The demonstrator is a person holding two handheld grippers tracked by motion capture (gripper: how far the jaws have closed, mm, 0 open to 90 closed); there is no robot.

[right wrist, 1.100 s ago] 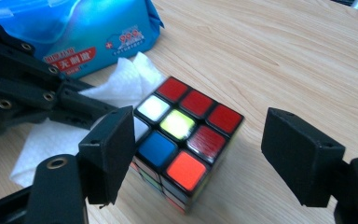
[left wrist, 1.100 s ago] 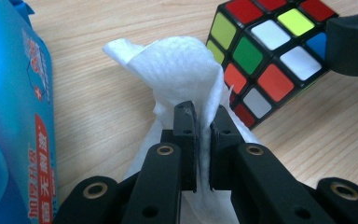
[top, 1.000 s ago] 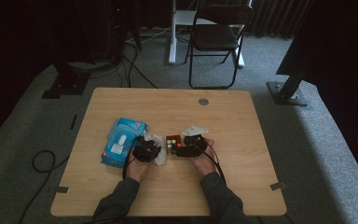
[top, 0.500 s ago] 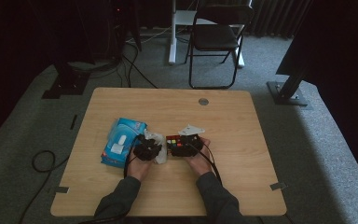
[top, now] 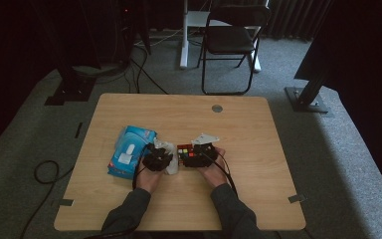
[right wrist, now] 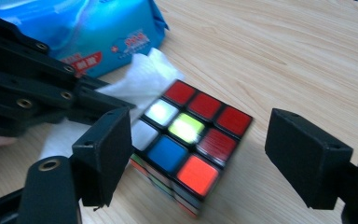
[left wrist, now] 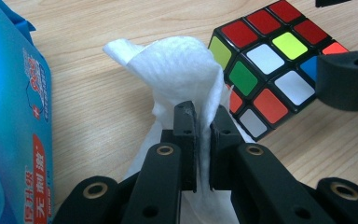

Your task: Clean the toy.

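Jaws seen from above: left gripper [top: 163, 158] and right gripper [top: 191, 155] meet at a puzzle cube [top: 183, 151] on the table [top: 258, 149]. Left gripper view: jaws pinch a white wipe [left wrist: 179, 70] beside the cube [left wrist: 270, 70] and blue packet [left wrist: 9, 130]. Right gripper view: jaws, just opening, stand wide astride the cube [right wrist: 186, 135], one touching it.

The cube [right wrist: 186, 149] has black edges and a top face of red, white, yellow-green, blue and orange squares. The wipe [left wrist: 182, 74] is plain white. The packet [top: 128, 152] is bright blue with a white flap and a red label. Both hand-held grippers are black. The surface [top: 258, 129] is pale wood grain.
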